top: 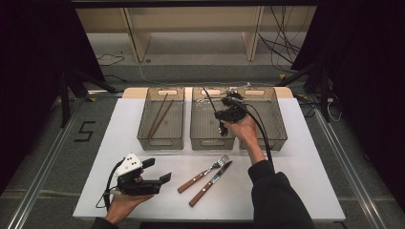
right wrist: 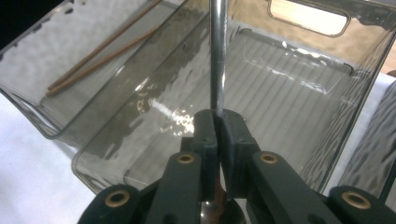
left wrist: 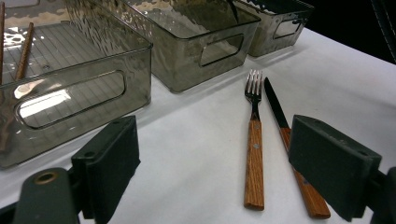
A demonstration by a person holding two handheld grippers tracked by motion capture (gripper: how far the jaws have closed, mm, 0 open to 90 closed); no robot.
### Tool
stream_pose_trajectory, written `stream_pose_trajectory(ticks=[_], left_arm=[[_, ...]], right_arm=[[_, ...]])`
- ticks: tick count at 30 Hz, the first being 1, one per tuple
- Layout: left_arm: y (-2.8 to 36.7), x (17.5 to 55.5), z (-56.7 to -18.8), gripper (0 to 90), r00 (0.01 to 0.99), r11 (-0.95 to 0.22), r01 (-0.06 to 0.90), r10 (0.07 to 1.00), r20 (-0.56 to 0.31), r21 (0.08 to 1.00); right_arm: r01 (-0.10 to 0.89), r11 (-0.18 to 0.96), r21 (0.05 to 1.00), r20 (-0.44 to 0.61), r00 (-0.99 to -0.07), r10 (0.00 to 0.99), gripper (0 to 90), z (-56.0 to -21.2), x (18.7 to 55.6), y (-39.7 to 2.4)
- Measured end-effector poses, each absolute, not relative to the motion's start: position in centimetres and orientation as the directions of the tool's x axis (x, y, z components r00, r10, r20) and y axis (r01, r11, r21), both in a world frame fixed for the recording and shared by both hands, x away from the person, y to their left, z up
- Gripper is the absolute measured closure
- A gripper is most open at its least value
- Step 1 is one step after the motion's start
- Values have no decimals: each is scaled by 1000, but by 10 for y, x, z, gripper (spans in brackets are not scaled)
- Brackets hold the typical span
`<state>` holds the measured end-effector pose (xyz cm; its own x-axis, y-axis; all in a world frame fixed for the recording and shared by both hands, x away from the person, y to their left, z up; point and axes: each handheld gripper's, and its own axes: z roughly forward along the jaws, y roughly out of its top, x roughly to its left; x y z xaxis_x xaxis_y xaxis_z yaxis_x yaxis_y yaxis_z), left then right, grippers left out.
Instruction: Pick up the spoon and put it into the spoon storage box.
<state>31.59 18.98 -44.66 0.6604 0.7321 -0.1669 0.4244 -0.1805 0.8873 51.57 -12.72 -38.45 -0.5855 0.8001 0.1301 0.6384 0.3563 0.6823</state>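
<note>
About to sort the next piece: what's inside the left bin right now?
The left bin holds two brown chopsticks, lying lengthwise on its ribbed floor. Nothing else shows through its clear walls, though glare in the left gripper view hides part of the floor.

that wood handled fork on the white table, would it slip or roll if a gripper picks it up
The fork with a brown wooden handle and steel tines looks stiff. Its flat-sided riveted handle probably won't roll and should grip better than bare metal. Held near the handle's end, the tines may dip.
</note>
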Motion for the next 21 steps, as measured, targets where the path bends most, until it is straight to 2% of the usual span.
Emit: stream_pose_trajectory(ticks=[7, 12, 21], left_arm=[[190, 316, -446, 160, 662, -182, 423, 731, -166, 888], [190, 316, -447, 160, 663, -186, 424, 730, -164, 886], [190, 316, -447, 160, 664, -194, 426, 731, -160, 884]], right_arm=[[668, 359, 652, 133, -567, 813, 831, -397, 518, -126], [681, 348, 644, 144, -554, 820, 697, -399, 518, -127], [642, 348, 683, 149, -590, 794, 486, -383, 506, -133]])
